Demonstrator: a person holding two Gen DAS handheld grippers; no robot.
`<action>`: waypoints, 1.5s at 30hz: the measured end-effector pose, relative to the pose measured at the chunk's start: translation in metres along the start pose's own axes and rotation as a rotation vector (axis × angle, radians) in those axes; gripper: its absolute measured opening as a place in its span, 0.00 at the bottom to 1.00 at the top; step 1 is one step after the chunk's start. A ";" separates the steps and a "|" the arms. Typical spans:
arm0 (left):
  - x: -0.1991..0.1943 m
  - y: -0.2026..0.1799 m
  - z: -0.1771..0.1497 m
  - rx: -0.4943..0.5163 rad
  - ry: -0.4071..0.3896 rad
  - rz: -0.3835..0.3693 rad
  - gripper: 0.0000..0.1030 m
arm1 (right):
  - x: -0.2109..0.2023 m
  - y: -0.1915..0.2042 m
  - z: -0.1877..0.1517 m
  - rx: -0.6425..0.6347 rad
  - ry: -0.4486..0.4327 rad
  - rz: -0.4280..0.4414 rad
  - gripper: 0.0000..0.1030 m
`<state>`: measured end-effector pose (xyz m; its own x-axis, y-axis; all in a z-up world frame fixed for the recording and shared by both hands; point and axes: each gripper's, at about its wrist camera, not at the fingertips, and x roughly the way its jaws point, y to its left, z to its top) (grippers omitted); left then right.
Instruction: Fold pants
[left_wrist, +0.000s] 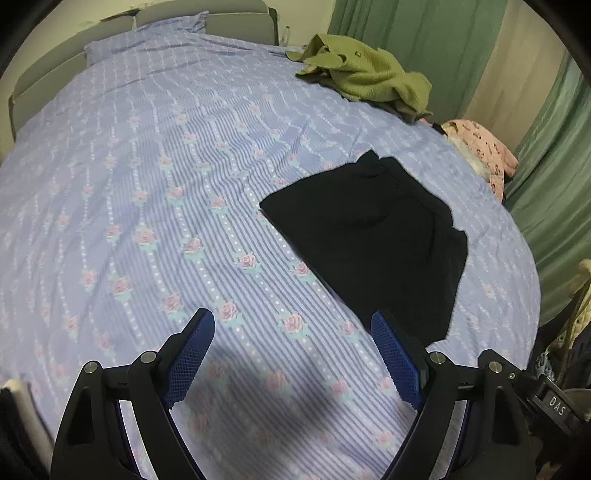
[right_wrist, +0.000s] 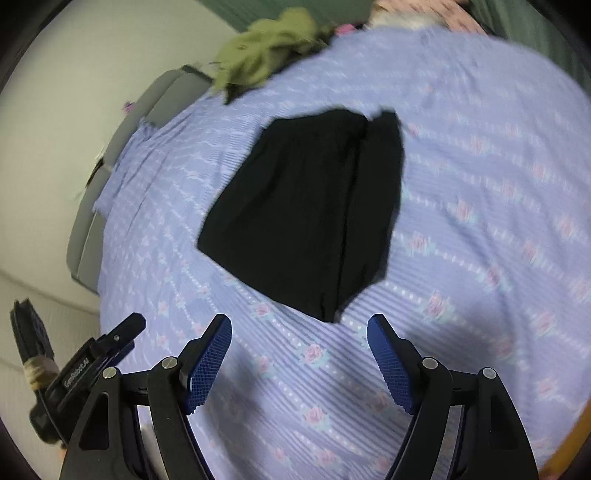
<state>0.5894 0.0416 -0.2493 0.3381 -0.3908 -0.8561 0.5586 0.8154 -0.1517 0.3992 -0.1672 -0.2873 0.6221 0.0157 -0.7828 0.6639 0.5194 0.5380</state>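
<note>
Floral bedsheet (left_wrist: 147, 184) carries the black pants (left_wrist: 369, 236), already a compact fold, near its edge. Both the left gripper (left_wrist: 291, 325) and right gripper (right_wrist: 299, 328) hang wide and empty short of them. Likely the approach for another fold: each must reach a near corner.

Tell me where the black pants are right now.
The black pants lie flat on the floral bedspread, right of centre in the left wrist view and centred ahead of the open right gripper; the green garment lies beyond them.
</note>
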 end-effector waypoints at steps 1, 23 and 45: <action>0.009 0.000 -0.001 0.011 0.002 0.005 0.84 | 0.010 -0.006 -0.003 0.028 -0.003 0.005 0.75; 0.098 0.024 0.010 -0.014 0.011 -0.118 0.84 | 0.120 -0.024 -0.008 0.219 -0.017 0.199 0.89; 0.189 0.045 0.088 -0.372 0.025 -0.437 0.51 | 0.131 -0.026 0.001 0.243 -0.022 0.176 0.89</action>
<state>0.7453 -0.0331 -0.3740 0.1147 -0.7188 -0.6857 0.3371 0.6775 -0.6538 0.4639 -0.1801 -0.4038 0.7433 0.0675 -0.6655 0.6235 0.2903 0.7259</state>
